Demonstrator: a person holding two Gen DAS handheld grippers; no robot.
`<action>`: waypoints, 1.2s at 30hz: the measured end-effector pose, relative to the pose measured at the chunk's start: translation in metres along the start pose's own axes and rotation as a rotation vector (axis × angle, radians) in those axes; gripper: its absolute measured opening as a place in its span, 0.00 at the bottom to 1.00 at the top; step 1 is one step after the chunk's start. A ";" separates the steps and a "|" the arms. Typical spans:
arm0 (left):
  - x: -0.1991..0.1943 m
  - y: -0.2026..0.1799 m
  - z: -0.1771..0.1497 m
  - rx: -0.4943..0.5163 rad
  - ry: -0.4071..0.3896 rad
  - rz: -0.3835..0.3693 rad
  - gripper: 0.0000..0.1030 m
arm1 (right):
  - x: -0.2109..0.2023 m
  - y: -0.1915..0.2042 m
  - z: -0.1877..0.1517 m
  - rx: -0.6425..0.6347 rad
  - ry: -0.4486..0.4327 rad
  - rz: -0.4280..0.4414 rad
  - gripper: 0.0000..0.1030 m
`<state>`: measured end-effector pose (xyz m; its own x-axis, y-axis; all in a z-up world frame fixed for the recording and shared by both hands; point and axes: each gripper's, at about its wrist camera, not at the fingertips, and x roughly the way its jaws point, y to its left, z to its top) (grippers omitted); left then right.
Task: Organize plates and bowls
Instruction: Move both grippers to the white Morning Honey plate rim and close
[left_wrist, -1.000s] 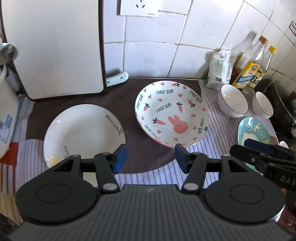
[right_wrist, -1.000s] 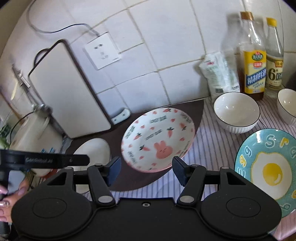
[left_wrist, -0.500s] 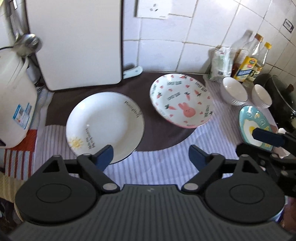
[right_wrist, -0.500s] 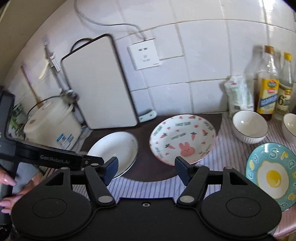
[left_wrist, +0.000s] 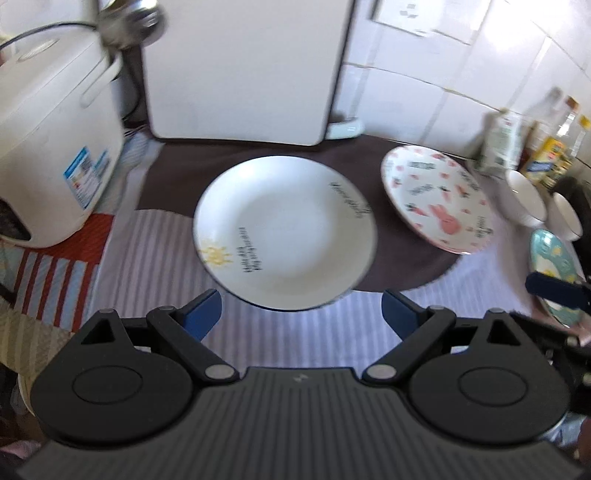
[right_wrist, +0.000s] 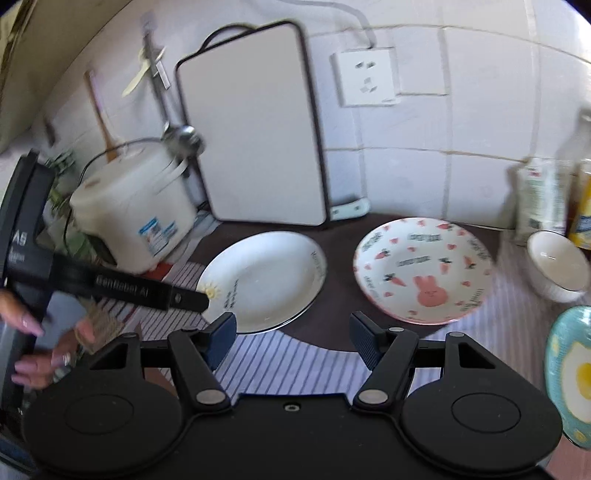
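Left wrist view: our left gripper (left_wrist: 301, 308) has swung over to the white sun plate (left_wrist: 284, 230) on the worktop, jaws just opened wide and empty, likely for its near rim; the right gripper (right_wrist: 291, 338), half-open, holds nothing

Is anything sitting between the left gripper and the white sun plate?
Nothing visible. The left gripper is open and empty, with only bare striped cloth between it and the white plate.
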<state>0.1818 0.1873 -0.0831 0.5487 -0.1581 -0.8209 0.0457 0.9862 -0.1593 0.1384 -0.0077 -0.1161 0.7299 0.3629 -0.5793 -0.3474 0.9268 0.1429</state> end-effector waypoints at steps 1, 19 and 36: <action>0.004 0.006 0.000 -0.011 -0.003 0.009 0.91 | 0.007 0.002 -0.001 -0.015 -0.003 0.004 0.70; 0.077 0.051 0.013 -0.041 -0.062 0.078 0.91 | 0.109 -0.005 -0.022 0.053 -0.086 -0.030 0.70; 0.121 0.082 0.013 -0.107 -0.022 0.088 0.88 | 0.159 -0.012 -0.030 0.227 -0.025 0.015 0.27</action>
<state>0.2630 0.2500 -0.1884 0.5647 -0.0691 -0.8224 -0.0917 0.9851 -0.1457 0.2411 0.0360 -0.2341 0.7408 0.3765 -0.5562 -0.2187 0.9182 0.3302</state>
